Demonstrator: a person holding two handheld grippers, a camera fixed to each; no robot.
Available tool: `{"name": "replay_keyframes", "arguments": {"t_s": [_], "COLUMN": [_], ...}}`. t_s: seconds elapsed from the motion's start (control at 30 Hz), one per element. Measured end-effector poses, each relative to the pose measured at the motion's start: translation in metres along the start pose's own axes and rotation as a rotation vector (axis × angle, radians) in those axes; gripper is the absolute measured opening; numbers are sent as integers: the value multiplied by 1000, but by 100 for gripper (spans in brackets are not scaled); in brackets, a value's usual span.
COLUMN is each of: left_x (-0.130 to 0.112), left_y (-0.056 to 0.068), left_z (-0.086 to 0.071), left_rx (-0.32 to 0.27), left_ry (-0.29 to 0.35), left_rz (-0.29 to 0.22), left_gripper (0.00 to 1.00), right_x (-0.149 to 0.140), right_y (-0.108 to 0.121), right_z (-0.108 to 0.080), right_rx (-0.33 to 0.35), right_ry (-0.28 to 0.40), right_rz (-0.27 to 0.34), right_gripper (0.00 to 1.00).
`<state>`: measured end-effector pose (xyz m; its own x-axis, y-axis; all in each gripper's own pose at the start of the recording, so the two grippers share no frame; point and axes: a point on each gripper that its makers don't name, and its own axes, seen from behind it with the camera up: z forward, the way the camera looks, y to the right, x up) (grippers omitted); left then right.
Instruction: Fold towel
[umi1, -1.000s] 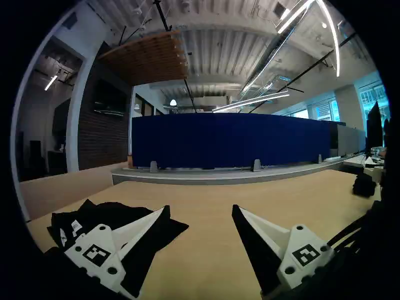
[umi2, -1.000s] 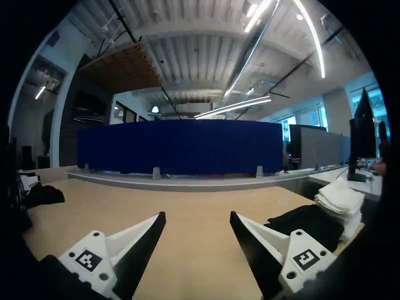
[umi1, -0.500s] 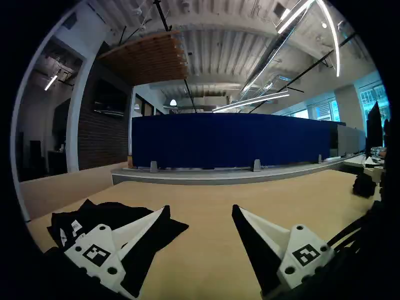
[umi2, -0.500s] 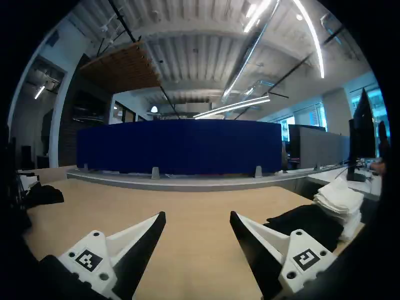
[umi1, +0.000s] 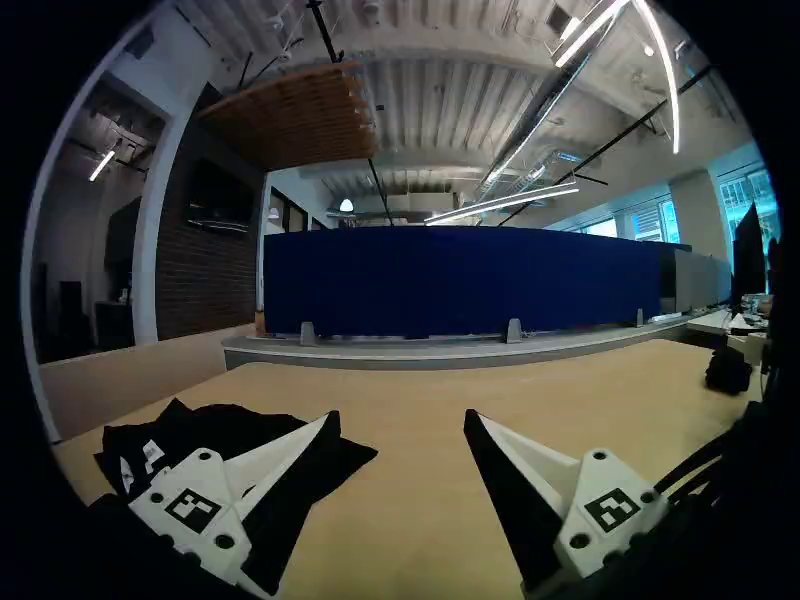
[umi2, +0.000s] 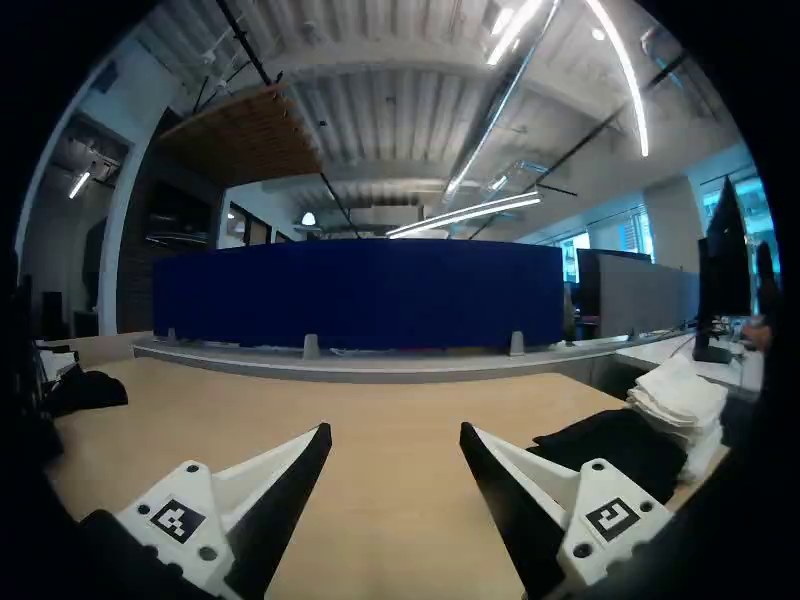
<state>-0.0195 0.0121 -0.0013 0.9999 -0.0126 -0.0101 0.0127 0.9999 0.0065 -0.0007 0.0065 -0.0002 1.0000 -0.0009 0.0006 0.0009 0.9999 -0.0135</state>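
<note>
left gripper (umi1: 401, 416) and right gripper (umi2: 394, 429) at a wooden table (umi1: 430, 385)
both jaws wide open, empty; black towel (umi1: 195, 425) at lower left, partly behind one finger.

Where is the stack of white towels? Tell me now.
In the right gripper view, the stack of white towels sits at the right edge of the table, right beside a black cloth.
</note>
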Motion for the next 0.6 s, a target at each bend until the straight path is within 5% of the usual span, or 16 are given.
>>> {"name": "replay_keyframes", "arguments": {"t_s": [0.6], "left_x": [2], "left_y": [-3], "left_z": [0], "left_rx": [-1], "left_ry": [-2], "left_rz": [-3], "left_gripper": [92], "right_x": [1], "right_y": [0], "right_z": [0], "right_rx": [0], "right_ry": [0], "right_rz": [0], "right_gripper": [100]}}
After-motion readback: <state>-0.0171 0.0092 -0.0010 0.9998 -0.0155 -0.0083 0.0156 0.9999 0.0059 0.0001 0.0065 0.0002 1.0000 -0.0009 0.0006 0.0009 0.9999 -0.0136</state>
